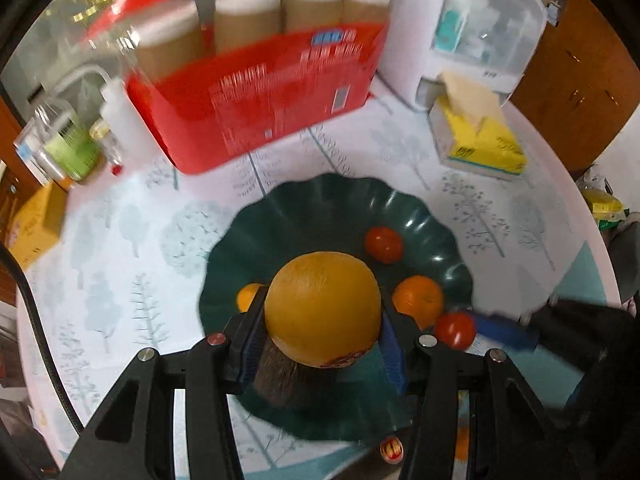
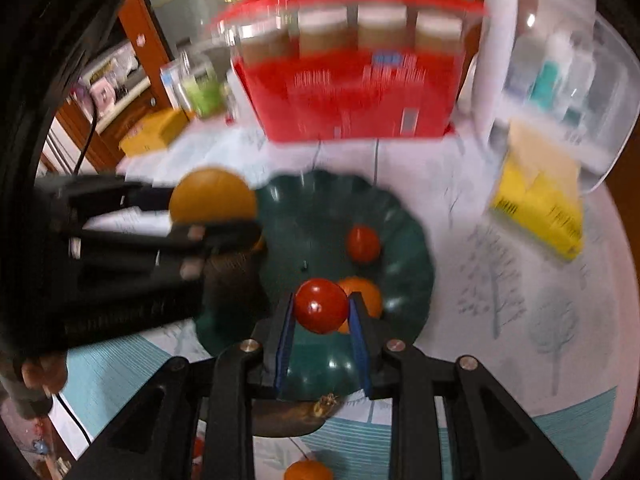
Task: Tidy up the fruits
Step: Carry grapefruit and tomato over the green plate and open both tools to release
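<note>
While hanging above the green scalloped bowl [image 1: 304,208], big round orange [image 1: 322,312] clamped in left tool [image 1: 323,320], no long axis to tell, small red tomato [image 2: 321,305] pinched in right tool [image 2: 322,312], three more fruits lying inside bowl, red box [image 1: 256,92] behind on patterned desk [image 1: 120,240].

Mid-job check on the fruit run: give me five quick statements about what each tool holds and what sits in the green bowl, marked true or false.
1. The left tool grips a large orange fruit. True.
2. The right tool is empty. False: it is shut on a red tomato.
3. The green bowl is empty. False: in the left wrist view a second tomato and a small orange lie in it.
4. A red container stands on the table beyond the bowl. True.
5. The yellow tissue box lies inside the bowl. False: it sits on the tablecloth, apart from the bowl.
</note>
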The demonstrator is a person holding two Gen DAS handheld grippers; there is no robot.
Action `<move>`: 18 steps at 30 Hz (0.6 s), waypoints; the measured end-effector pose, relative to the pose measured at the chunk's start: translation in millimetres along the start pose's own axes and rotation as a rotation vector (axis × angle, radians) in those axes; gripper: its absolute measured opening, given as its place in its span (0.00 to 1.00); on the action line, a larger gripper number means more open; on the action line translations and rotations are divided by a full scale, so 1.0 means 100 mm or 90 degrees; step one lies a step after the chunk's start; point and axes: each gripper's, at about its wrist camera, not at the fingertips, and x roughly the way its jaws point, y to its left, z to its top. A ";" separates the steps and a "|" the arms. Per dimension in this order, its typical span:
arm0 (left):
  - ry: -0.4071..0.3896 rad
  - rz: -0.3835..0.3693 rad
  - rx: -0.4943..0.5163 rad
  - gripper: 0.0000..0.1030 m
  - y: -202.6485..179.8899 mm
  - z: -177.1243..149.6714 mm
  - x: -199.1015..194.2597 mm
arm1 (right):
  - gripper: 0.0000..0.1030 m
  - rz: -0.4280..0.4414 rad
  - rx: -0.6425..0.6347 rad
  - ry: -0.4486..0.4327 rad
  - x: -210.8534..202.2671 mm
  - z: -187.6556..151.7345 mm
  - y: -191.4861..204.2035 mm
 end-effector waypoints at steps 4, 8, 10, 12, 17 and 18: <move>0.023 -0.015 -0.012 0.47 -0.01 -0.03 0.33 | 0.26 0.013 -0.006 0.026 0.29 -0.13 0.03; 0.034 -0.009 0.012 0.47 -0.10 -0.05 0.58 | 0.26 0.030 -0.009 0.038 0.49 -0.19 0.06; 0.038 -0.010 0.015 0.47 -0.11 -0.06 0.64 | 0.26 0.036 -0.009 0.040 0.56 -0.20 0.07; 0.042 -0.008 0.015 0.47 -0.10 -0.07 0.71 | 0.26 0.046 -0.002 0.040 0.60 -0.21 0.06; 0.036 -0.009 0.018 0.48 -0.12 -0.08 0.74 | 0.27 0.054 -0.002 0.027 0.65 -0.22 0.07; 0.035 -0.010 0.016 0.49 -0.12 -0.08 0.74 | 0.27 0.056 -0.001 0.024 0.64 -0.22 0.07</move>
